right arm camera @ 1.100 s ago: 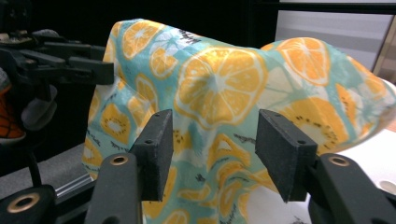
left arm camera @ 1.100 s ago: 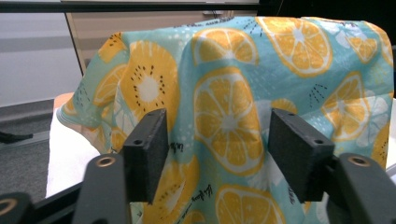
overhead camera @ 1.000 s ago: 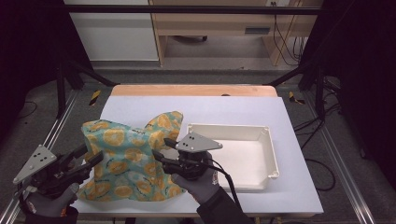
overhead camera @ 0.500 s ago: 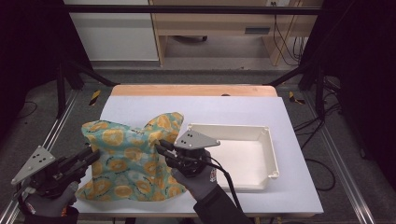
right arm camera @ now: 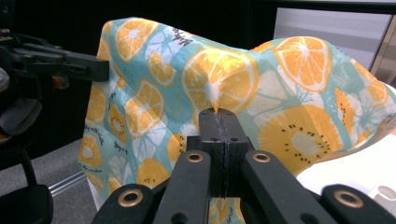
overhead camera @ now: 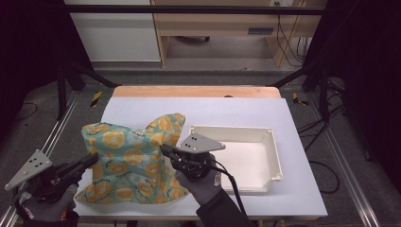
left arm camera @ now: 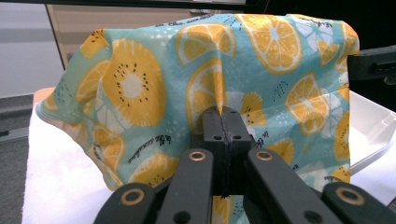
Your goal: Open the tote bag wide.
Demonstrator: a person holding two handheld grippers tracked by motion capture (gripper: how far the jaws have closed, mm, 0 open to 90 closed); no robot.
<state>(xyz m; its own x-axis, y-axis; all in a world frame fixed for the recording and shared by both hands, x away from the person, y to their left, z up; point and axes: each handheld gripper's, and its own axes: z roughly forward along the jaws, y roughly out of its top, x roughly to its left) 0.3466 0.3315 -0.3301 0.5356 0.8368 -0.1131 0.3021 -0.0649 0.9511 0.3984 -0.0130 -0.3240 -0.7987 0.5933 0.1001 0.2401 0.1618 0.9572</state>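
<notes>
High view: left gripper and right gripper each pinch the cloth.

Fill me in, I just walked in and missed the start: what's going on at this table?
A person holds a two-jaw gripper in each hand and is working a citrus-print cloth on the white table. The left gripper is shut on a pinch of the cloth at its left side, and the right gripper is shut on its right side, so the fabric is lifted between them and peaks up off the table. A white tray sits beside the cloth on the right, with nothing in it.
</notes>
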